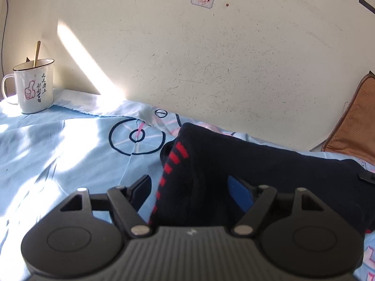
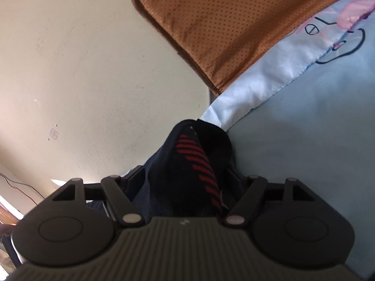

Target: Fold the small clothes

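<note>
— Progress on the fold, then: where do you stand?

— Early to middling, I judge. The dark garment with its red dashed stripe lies bunched on the blue bedsheet near the wall, and part of it is raised between my two tools. No neat flat fold shows yet.

— Are your fingers holding it?

— My left gripper has cloth running between its fingers, but they stand fairly wide, so I cannot tell whether they pinch it. My right gripper looks clenched on a peak of the garment, striped edge up.

— What is left?

— Laying one half over the other and flattening it. The mug and brown cushion stand well apart from the work.
</note>
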